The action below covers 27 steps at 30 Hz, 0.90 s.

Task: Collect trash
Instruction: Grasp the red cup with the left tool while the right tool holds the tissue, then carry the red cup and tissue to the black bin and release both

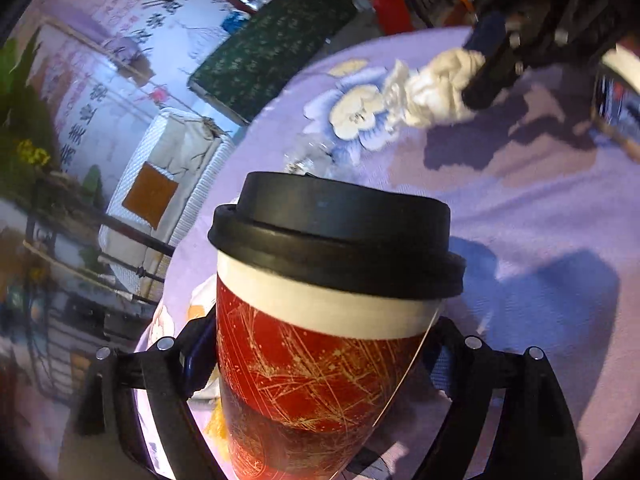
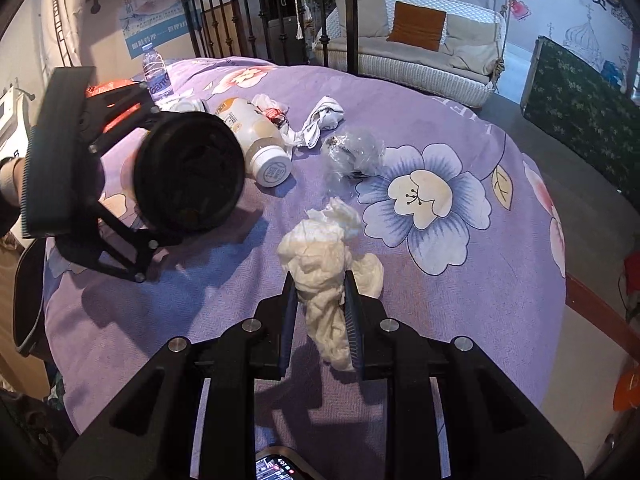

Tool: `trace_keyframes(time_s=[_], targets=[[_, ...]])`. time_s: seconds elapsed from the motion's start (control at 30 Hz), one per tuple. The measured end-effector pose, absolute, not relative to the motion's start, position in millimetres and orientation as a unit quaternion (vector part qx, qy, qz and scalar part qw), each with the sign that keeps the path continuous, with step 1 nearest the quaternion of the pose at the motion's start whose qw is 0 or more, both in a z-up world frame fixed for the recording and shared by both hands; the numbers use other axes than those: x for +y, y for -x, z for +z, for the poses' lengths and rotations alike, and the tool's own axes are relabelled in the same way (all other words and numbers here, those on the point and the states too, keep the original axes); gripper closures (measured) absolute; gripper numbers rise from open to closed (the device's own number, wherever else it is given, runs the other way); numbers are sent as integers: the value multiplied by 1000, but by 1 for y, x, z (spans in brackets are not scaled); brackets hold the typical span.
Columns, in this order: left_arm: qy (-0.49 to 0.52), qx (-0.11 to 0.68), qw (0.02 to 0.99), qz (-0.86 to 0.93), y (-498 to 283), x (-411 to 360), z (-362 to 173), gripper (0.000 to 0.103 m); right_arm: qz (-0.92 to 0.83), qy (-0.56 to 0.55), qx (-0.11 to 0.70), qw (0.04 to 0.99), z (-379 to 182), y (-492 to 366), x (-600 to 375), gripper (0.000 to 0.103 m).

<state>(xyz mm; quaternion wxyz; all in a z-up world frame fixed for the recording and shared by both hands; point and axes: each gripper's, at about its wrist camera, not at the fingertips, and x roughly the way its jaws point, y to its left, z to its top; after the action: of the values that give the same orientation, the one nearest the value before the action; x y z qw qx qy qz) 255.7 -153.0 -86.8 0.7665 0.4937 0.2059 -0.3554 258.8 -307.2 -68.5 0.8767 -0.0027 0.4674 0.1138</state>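
Left claw grips red cup, black lid; right claw pinches crumpled white tissue, seemingly lifted.

Bright daylight, hard shadows, fisheye-warped edges.

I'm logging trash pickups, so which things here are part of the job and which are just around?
Job:
left claw shut on coffee cup
right claw shut on tissue wad
beige bottle
crumpled plastic wrap
white wrapper

Just around:
floral tablecloth
wicker sofa
water bottle, unclear
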Motion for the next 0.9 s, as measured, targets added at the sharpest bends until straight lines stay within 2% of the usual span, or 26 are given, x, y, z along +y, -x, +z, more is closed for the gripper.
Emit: trace_keyframes(time_s=[0.2, 0.5, 0.9], targets=[[-386, 203, 831, -344, -242, -128, -45, 22, 117, -5, 445, 888, -56, -250, -303, 80], [-226, 233, 878, -351, -225, -95, -21, 25, 132, -17, 421, 897, -39, -234, -287, 80], [-106, 233, 900, -353, -182, -46, -3, 25, 176, -26, 398, 900, -24, -203, -249, 80]])
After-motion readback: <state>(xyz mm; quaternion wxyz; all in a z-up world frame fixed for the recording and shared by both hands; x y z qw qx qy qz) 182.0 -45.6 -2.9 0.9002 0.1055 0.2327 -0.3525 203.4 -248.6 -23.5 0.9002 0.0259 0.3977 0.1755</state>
